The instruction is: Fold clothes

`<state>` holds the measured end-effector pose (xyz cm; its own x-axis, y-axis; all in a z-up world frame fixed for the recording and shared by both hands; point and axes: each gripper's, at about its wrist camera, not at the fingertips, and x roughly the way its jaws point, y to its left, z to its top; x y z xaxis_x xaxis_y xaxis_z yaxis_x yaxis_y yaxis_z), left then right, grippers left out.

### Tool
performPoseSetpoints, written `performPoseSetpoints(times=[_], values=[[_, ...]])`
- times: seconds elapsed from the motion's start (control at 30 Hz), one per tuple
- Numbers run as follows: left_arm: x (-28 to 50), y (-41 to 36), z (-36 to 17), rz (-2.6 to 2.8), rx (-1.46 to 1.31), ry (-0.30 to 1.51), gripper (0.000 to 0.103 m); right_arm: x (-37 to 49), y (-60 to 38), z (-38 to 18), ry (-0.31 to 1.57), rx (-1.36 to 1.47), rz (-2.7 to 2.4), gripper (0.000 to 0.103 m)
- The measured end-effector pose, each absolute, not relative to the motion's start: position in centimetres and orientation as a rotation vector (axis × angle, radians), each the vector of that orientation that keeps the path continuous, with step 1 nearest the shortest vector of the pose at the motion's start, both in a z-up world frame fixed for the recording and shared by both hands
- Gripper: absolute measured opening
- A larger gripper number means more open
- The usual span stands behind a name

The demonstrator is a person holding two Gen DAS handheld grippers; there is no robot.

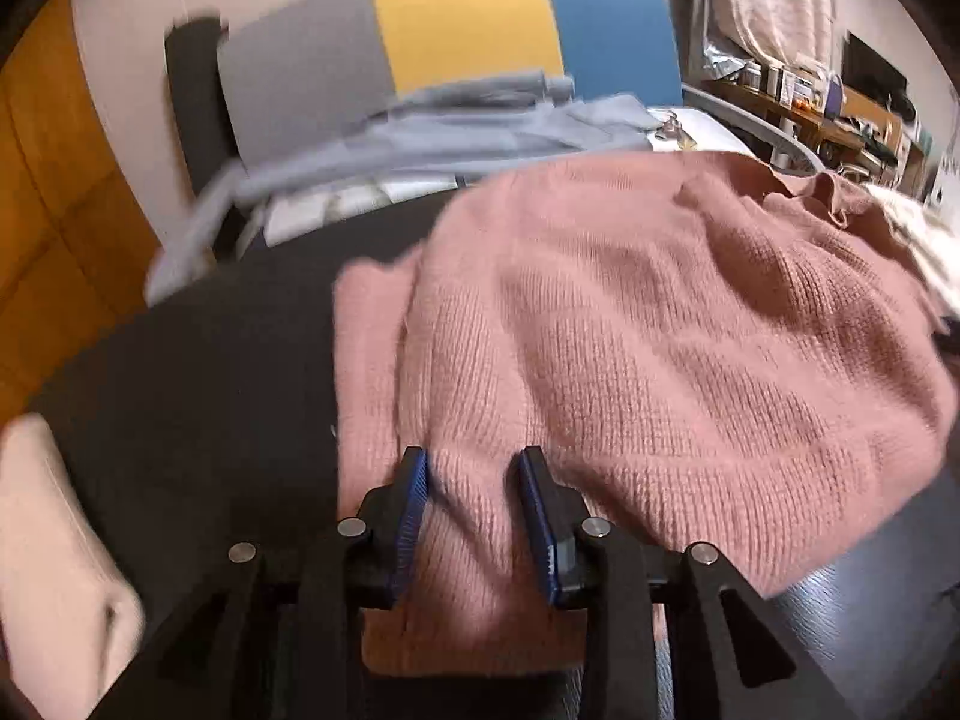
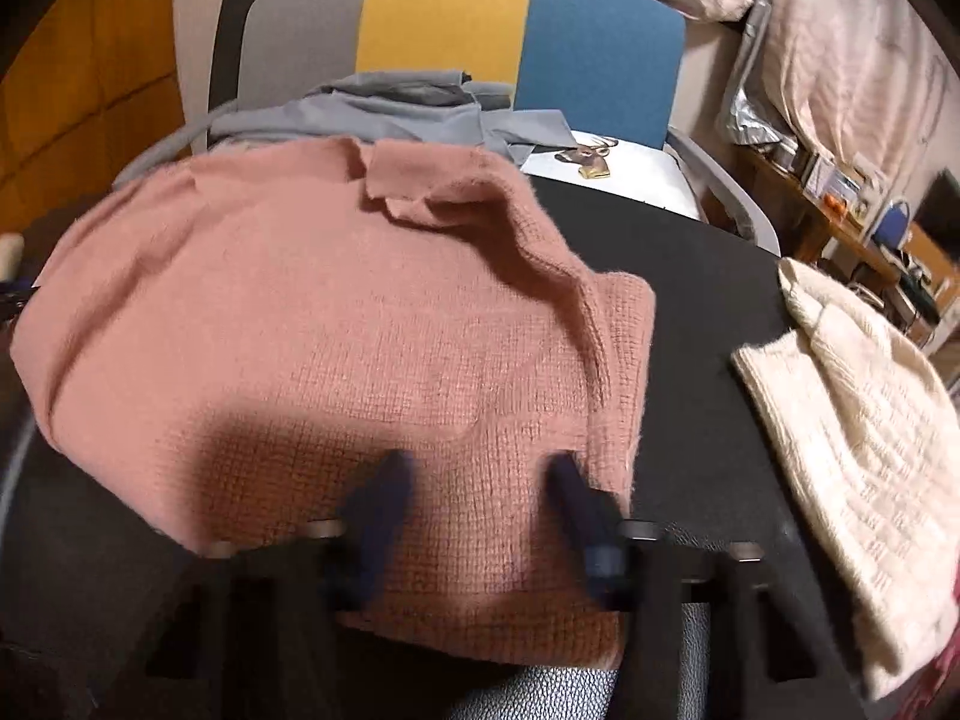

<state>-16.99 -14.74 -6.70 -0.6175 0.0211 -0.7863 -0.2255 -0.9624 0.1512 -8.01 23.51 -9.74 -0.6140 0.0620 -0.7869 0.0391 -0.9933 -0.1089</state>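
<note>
1. The left gripper (image 1: 474, 468) stood with its blue-padded fingers (image 1: 414, 498) apart, over the near hem of the pink knit sweater (image 1: 660, 330); no fabric was pinched between them.
2. The right gripper (image 2: 480, 480) was blurred, but its fingers were likewise spread wide over the sweater's near right corner, holding nothing that could be made out.
3. The sweater lay on the dark table (image 1: 210, 372), its left and right sides turned in so that it made a rough, fairly narrow block. A loose flap at the far edge, near the neck, stuck up untidily in the right wrist view.
4. A cream knit garment (image 2: 852, 438) lay flat to the right, apart from the sweater, and looked folded. A pale piece of cloth (image 1: 48, 540) showed at the table's left edge.
5. Beyond the table, grey clothes (image 2: 390, 108) were heaped unfolded on a grey, yellow and blue chair (image 2: 444, 24).
6. Judged from this, the sweater looked part-folded: sides in, the lengthwise fold of hem towards neck apparently outstanding. The grey heap still seemed to need folding.
</note>
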Motion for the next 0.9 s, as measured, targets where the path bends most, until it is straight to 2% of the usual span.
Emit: performPoseSetpoints(times=[0.03,0.07,0.13,0.2,0.47,0.57,0.6,0.7,0.8,0.83,0.9], values=[[-17.3,-14.8,-6.6,2.682,-1.341,0.329,0.029,-8.0,23.5,-9.7,-0.162,-1.374,2.809,0.011],[-17.5,-15.2,-6.4,2.675,-1.378,0.267,0.025,-8.0,23.8,-9.5,-0.124,-1.373,2.811,0.01],[-17.5,-16.2,-6.1,2.675,-1.431,0.189,0.008,-7.8,24.7,-9.0,-0.02,-1.366,2.811,0.006],[-16.6,-17.3,-5.9,2.697,-1.453,0.211,0.006,-7.3,26.0,-8.5,0.088,-1.354,2.808,0.006],[-10.0,-19.1,-5.3,2.638,-1.466,0.173,0.005,-3.3,29.3,-6.3,0.276,-1.269,2.818,0.005],[-6.3,-20.7,-5.0,2.643,-1.456,0.046,0.005,-1.7,30.3,-5.4,0.328,-1.232,2.819,0.005],[-5.0,-21.3,-5.5,2.647,-1.469,-0.017,0.005,-1.2,30.7,-5.4,0.335,-1.224,2.809,0.0],[-1.9,-22.2,-6.3,2.683,-1.411,-0.112,0.005,-0.3,32.5,-8.1,0.303,-1.299,2.703,0.0],[0.2,-22.4,-5.7,2.686,-1.303,-0.201,0.01,0.6,33.2,-10.0,0.439,-1.364,2.735,0.001],[0.7,-22.5,-5.5,2.682,-1.279,-0.232,0.017,1.0,32.7,-9.7,0.45,-1.347,2.777,0.001],[0.7,-22.7,-5.0,2.683,-1.264,-0.25,0.018,1.7,31.5,-8.7,0.48,-1.295,2.889,0.005]])
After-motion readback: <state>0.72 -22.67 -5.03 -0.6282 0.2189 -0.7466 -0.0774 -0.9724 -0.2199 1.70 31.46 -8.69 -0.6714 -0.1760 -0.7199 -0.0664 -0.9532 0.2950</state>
